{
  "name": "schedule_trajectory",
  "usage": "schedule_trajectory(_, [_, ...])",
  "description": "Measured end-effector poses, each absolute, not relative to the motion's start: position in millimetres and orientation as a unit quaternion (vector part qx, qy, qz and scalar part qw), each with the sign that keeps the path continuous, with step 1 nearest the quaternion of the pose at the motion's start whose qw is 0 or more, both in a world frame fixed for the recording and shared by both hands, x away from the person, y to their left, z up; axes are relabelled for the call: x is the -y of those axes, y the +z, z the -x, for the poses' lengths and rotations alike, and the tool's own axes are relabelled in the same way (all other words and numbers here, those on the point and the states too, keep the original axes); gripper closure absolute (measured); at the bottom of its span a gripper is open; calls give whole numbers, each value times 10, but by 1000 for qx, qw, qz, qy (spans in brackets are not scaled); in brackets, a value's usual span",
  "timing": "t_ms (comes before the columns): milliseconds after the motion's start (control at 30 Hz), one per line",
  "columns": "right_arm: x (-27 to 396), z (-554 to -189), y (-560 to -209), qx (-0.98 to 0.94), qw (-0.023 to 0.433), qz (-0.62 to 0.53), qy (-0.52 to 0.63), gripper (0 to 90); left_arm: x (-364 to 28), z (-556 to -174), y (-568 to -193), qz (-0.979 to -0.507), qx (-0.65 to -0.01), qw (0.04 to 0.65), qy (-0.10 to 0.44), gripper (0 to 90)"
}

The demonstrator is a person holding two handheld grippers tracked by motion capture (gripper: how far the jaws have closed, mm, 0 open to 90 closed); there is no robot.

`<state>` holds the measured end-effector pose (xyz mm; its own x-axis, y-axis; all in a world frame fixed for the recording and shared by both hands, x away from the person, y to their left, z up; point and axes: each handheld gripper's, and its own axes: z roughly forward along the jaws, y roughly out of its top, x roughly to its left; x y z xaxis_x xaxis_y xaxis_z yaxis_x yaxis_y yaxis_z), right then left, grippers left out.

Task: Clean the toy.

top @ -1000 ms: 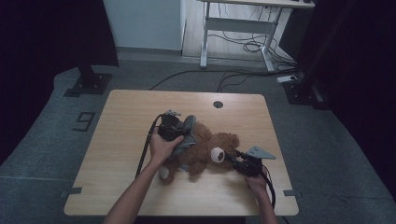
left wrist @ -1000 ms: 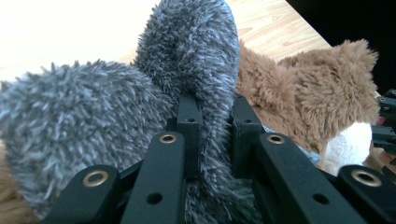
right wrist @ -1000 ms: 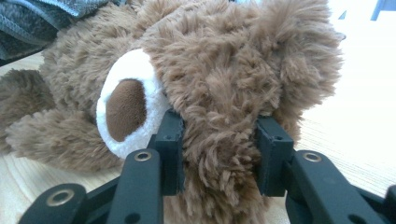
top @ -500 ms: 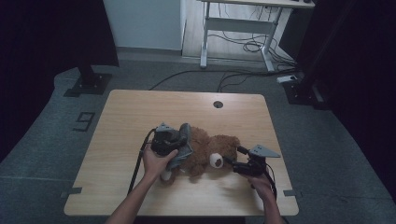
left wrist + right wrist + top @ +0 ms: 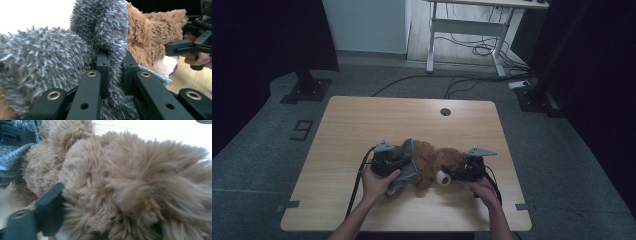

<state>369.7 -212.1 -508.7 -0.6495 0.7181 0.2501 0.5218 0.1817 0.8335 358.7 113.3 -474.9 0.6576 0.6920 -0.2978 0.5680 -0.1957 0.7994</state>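
Lying crosswise near the table's (image 5: 362, 120) front edge, the bear (image 5: 432, 162) has the left gripper (image 5: 113, 72) clamped on its grey garment (image 5: 105, 37) and the right gripper (image 5: 451, 175), jaws apart, at its head.

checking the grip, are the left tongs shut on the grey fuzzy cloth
Shut on it. In the left gripper view the left tongs pinch a fold of the grey fuzzy cloth between both jaws.

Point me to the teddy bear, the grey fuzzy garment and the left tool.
teddy bear (image 5: 432, 162): high view, brown body between the two tools.
grey fuzzy garment (image 5: 105, 30): left gripper view, fold pinched between the jaws.
left tool (image 5: 404, 167): high view, tip clamped on the grey fabric.
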Motion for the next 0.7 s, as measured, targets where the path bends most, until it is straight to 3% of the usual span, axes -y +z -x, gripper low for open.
schedule_trajectory(100, [2128,-3660,-5084,-760,107,-413,491,365,-1134,-3571,-4759,-765,-410,492,67,796])
schedule_trajectory(267, [2091,-3593,-5032,-756,140,-397,501,527,-1177,-3550,-4739,-754,-412,505,76,795])
schedule_trajectory(400, [2067,-3562,-4978,-733,158,-390,535,593,-1254,-3569,-4695,-745,-420,512,82,795])
schedule_trajectory(700, [1705,-3706,-4697,-721,223,-347,557,623,-1521,-3786,-4533,-724,-451,514,95,794])
